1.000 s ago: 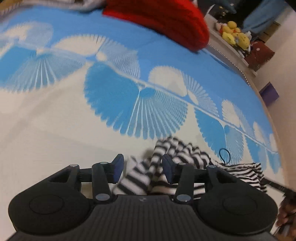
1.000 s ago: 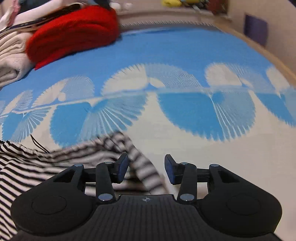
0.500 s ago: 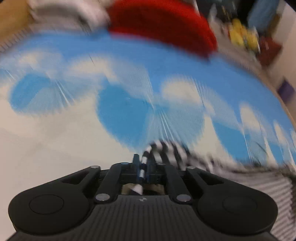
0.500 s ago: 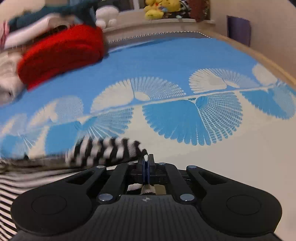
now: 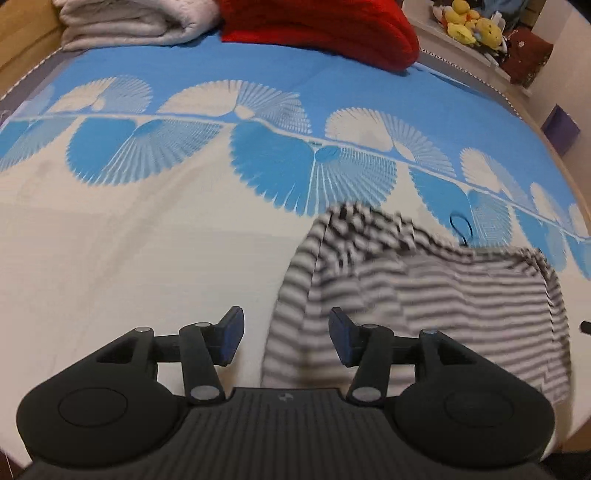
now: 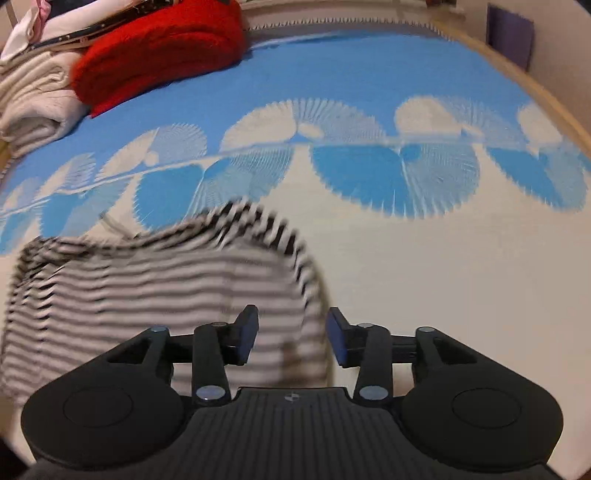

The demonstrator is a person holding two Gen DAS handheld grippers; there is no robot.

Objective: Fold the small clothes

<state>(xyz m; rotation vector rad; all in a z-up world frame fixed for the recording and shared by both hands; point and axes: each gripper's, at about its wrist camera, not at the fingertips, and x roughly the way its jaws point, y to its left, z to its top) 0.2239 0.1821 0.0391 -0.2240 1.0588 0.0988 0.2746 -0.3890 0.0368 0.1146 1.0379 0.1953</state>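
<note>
On the bed [image 5: 110,258], striped top [image 5: 424,295] lies loose; left hand-held gripper [image 5: 286,334] and right hand-held gripper [image 6: 291,334] both opening, gripping nothing.

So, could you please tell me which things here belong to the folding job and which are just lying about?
In the job:
- striped garment
- left gripper, fingers opening
- right gripper, fingers opening

Lying about:
- red blanket
- white folded blanket
- yellow plush toys
- black hair tie
</note>
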